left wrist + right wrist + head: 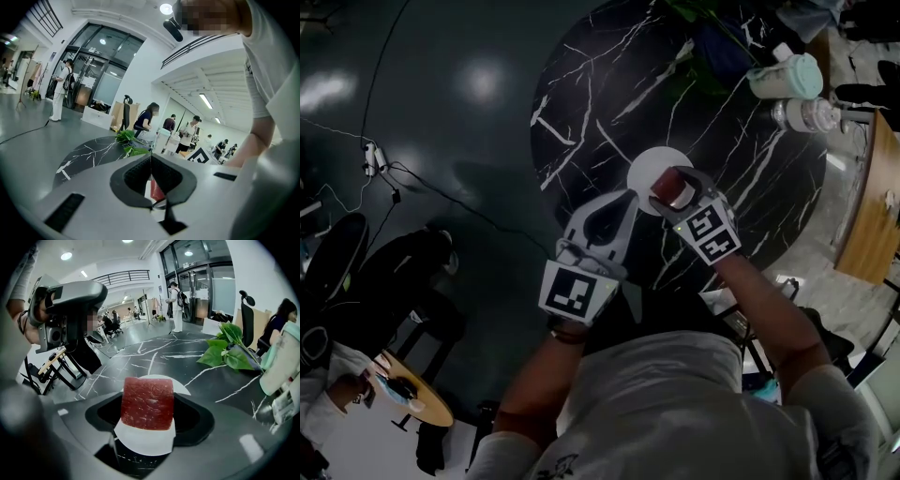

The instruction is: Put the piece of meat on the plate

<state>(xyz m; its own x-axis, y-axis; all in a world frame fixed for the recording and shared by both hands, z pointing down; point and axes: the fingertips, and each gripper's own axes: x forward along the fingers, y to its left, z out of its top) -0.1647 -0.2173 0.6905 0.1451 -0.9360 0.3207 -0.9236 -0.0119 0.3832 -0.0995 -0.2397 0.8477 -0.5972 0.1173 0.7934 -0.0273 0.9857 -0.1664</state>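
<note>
1. On the far left of the head view, a thin black cable (422, 178) trails over the glossy dark floor, well clear of the round worktop (609, 75). The worktop is black stone with white veins.
2. The left tool (619, 202) hovers over the worktop's near part, just left of the plate. Its pale grey jaws are closed together, with the ribbed dark pads meeting at the tips and nothing between them. The left gripper view shows this meeting line. Through the opening below it, that view also shows a sliver of red and white that the head view does not reveal.
3. The plate (647, 169) is a flat, matte white disc lying near the middle of the worktop. Bare stone stays open to its left and beyond it.
4. The piece of meat (147, 401) is a thick, squarish slab, dark red with a faint grain. It is held upright over the plate's right, near edge. No view shows whether its lower edge touches the plate.
5. The right tool (673, 195) is clamped on the piece of meat, one jaw on each side. The right gripper view shows white plate behind and below the slab.
6. A leafy plant (229, 350) with broad green leaves lies further right.
7. At the worktop's far right rim, well apart from the plate, stand a pale capped container (787, 77) and a clear bottle (806, 114).
</note>
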